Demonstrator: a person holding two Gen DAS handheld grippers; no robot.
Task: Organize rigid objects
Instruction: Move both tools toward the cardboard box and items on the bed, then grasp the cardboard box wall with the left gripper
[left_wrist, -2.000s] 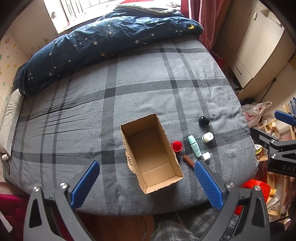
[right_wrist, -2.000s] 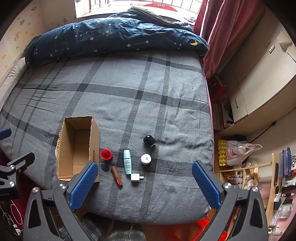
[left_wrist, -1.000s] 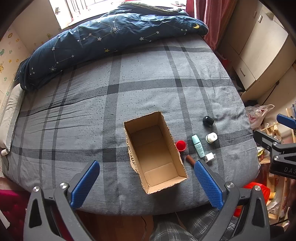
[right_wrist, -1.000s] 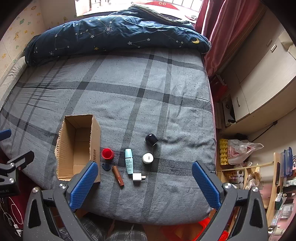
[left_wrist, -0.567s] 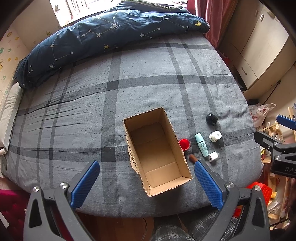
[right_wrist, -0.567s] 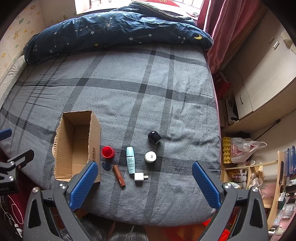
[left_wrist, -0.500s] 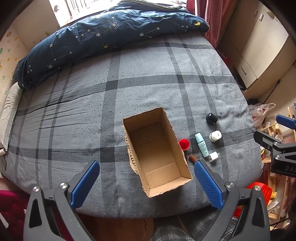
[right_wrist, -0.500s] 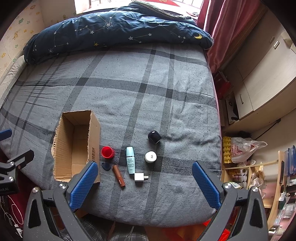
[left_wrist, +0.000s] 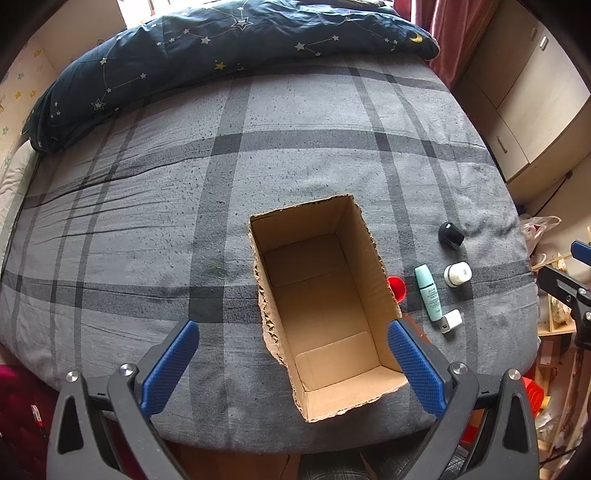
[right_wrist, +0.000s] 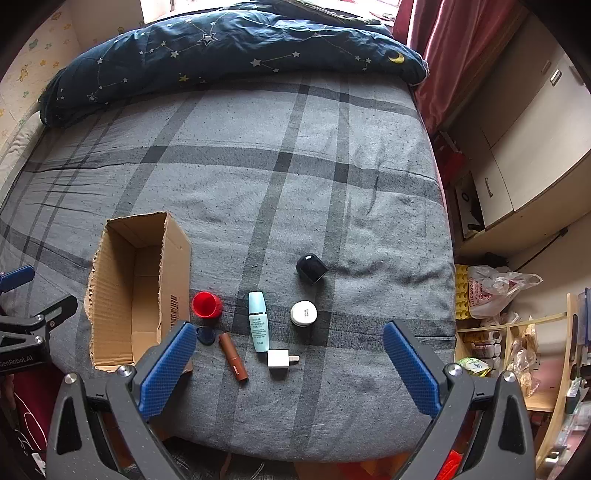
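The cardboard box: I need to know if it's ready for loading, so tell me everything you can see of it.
The cardboard box is a brown corrugated carton, upright and open-topped, its flaps gone and top edges ragged. Nothing lies inside. A barcode marks its outer side wall. It rests on the grey plaid bedsheet near the bed's front edge, with the red cup close beside it.

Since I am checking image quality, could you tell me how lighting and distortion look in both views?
Left wrist view: soft daylight, strong fisheye bending of the bed, dark corners, cardboard box sharp. Right wrist view: same bending, window overexposed, red cup crisp.
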